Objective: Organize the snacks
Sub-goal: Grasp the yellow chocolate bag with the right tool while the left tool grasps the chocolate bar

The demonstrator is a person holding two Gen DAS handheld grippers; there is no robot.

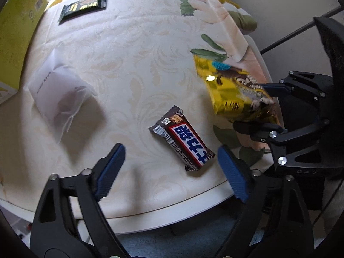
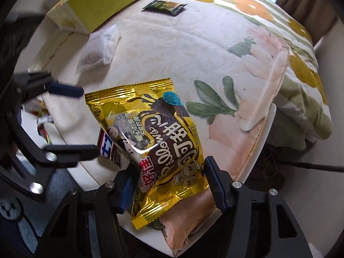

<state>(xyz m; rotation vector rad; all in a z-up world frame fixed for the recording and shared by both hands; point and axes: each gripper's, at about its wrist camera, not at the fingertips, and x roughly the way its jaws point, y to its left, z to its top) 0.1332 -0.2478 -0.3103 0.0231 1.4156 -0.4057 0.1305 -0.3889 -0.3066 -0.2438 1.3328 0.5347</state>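
A brown chocolate bar (image 1: 182,138) with a red and blue label lies flat on the cream tablecloth. My left gripper (image 1: 171,148) hovers over it, open, with a blue pad on either side and neither touching the wrapper. At the right edge of the left wrist view, my right gripper (image 1: 249,105) holds a yellow snack bag (image 1: 234,92) off the cloth. In the right wrist view that bag (image 2: 154,133) is pinched at its lower part by the right gripper (image 2: 169,163). It hides most of the chocolate bar (image 2: 107,148). The left gripper (image 2: 89,121) shows at left.
A white packet (image 1: 58,94) lies left of centre and a dark green packet (image 1: 83,6) at the far side. A yellow-green carton (image 1: 17,32) stands at the far left. The white table rim (image 1: 172,215) runs just below the bar. Folded floral cloth (image 2: 301,75) hangs at right.
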